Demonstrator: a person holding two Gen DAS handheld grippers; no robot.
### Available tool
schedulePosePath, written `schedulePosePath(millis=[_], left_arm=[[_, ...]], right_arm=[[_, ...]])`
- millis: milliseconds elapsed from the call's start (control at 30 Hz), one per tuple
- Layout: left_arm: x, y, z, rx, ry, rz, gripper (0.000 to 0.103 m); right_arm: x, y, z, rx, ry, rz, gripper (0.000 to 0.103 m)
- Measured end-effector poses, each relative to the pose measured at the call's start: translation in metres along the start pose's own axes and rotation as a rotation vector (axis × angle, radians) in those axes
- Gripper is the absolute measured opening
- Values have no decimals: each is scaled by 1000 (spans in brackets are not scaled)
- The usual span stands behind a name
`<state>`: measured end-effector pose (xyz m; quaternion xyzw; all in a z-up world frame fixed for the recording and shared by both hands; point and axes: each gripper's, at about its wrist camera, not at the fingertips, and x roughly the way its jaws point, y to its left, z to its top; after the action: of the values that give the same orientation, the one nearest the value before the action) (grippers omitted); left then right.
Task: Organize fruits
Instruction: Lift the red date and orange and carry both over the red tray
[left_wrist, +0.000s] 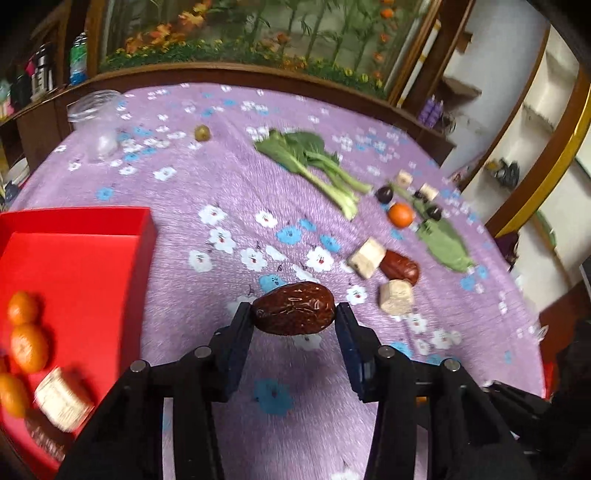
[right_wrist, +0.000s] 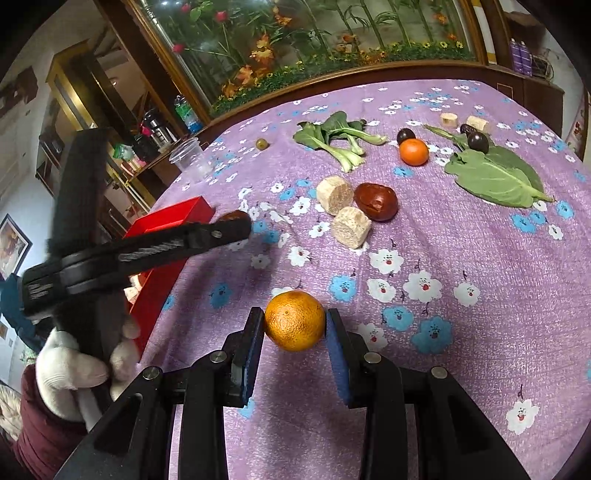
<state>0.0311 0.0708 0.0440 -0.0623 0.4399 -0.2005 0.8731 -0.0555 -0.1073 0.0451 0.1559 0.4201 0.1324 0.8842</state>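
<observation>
My left gripper (left_wrist: 293, 314) is shut on a wrinkled brown date (left_wrist: 293, 309) and holds it above the purple flowered cloth, just right of the red box (left_wrist: 146, 236). The box holds three oranges (left_wrist: 28, 347) and a beige block (left_wrist: 62, 400). My right gripper (right_wrist: 294, 321) is shut on an orange (right_wrist: 294, 320) above the cloth. The left gripper also shows in the right wrist view (right_wrist: 236, 221), beside the red box (right_wrist: 173, 218). Another date (right_wrist: 376, 201), an orange (right_wrist: 413, 151) and dark plums (right_wrist: 477, 141) lie on the cloth.
Beige blocks (right_wrist: 351, 226) lie beside the loose date. Bok choy (right_wrist: 338, 138), a large green leaf (right_wrist: 495, 175), a small green fruit (right_wrist: 262, 143) and a clear plastic cup (right_wrist: 190, 157) lie farther back. A wooden cabinet edge runs behind the table.
</observation>
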Motion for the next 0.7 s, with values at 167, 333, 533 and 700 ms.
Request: schedulePosePath(millis=[167, 333, 533, 700], left_arm=[[-46, 20, -9, -82, -77, -34, 44], [-88, 62, -22, -181, -147, 21, 44], [-118, 118, -41, -288, -201, 125, 44], [-127, 160, -58, -373, -212, 188, 44]], right_arm=[[-4, 16, 1, -35, -3, 7, 37], [-2, 47, 3, -102, 4, 21, 37], [3, 90, 10, -194, 4, 40, 37], [15, 130, 19, -267, 18, 61, 37]])
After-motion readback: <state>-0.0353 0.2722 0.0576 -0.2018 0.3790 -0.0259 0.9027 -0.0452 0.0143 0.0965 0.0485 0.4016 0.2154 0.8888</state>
